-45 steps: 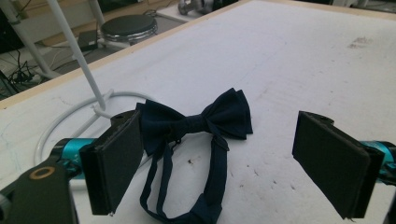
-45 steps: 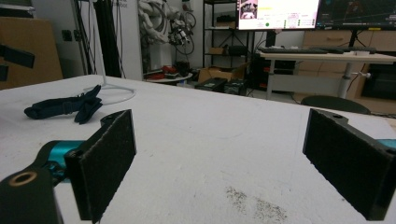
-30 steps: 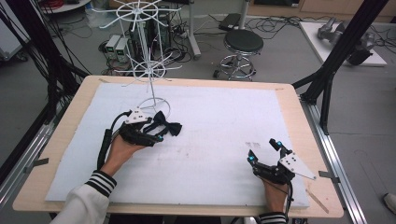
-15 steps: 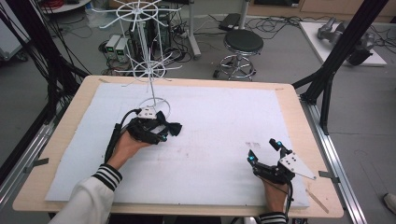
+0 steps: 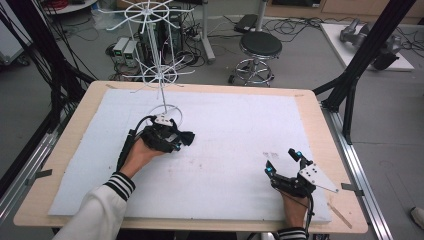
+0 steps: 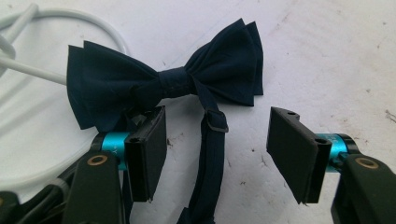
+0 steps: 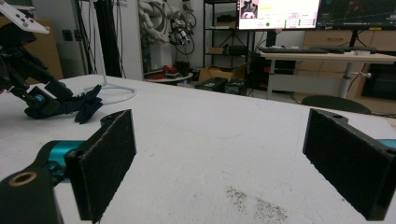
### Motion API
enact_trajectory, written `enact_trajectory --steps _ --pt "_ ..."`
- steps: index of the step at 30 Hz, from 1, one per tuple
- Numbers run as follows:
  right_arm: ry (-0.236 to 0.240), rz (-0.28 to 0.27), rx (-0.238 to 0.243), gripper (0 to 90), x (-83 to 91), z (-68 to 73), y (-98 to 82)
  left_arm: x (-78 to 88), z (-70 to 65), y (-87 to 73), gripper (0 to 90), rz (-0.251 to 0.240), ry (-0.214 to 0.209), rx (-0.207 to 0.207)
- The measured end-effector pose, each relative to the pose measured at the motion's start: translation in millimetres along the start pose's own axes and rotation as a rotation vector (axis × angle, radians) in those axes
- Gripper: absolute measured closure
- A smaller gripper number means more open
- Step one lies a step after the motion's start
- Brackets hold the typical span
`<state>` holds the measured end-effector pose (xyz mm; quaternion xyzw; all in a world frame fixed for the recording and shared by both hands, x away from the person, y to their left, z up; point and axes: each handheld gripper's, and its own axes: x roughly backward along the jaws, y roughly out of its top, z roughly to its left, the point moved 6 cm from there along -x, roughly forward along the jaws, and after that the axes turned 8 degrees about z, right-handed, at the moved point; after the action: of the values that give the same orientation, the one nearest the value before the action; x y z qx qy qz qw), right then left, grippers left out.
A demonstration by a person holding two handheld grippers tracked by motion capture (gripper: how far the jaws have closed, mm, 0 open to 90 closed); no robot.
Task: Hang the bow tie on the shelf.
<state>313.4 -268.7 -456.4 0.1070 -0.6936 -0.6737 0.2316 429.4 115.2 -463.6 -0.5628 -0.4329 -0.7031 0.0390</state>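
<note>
Your left claw [image 5: 176, 141] sits on the left half of the table [image 5: 305, 107], on the white foam sheet [image 5: 240, 125] that covers most of it, just in front of the round base of the white wire rack [image 5: 159, 75]. Its jaws are spread wide. In the left gripper view [image 6: 217, 149] the dark navy bow tie [image 6: 163, 86] lies flat on the sheet just beyond the jaw tips, its left wing overlapping the tip of the left jaw and its knot roughly centred ahead of the gap. The tie's strap [image 6: 208, 158], with a small buckle on it, runs back toward the camera between the two jaws, touching neither pad as far as you can tell. The rack's white ring base curves behind the tie's left wing.

Moving right, the middle of the sheet carries only faint dirt marks. Your right claw [image 5: 284, 161] rests near the table's front right corner, well apart from the tie, with its jaws also spread and nothing between them. In the right gripper view [image 7: 219, 158] your left claw and the bow tie show far off at the left, beside the rack's base.
</note>
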Motion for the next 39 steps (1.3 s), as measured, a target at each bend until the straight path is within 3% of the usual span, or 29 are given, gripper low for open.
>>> enact_trajectory --steps 6,17,25,33,39 --pt "-0.001 0.000 0.001 8.6 0.0 -0.1 0.0 -0.8 -0.2 3.1 49.7 0.022 -0.001 0.004" --pt "0.002 0.001 -0.002 8.6 0.0 0.2 -0.1 -5.4 1.2 4.0 56.7 0.058 0.012 0.018" --pt "0.000 0.000 -0.001 8.6 0.1 0.1 0.0 -9.0 2.3 2.7 66.9 0.079 0.010 0.016" --pt "0.001 0.001 -0.002 8.6 0.1 0.2 -0.1 -8.6 1.5 2.8 84.0 0.079 0.021 0.011" --pt "0.001 0.001 -0.003 8.6 0.2 0.3 -0.1 -7.4 1.0 2.6 85.8 0.078 0.032 0.006"
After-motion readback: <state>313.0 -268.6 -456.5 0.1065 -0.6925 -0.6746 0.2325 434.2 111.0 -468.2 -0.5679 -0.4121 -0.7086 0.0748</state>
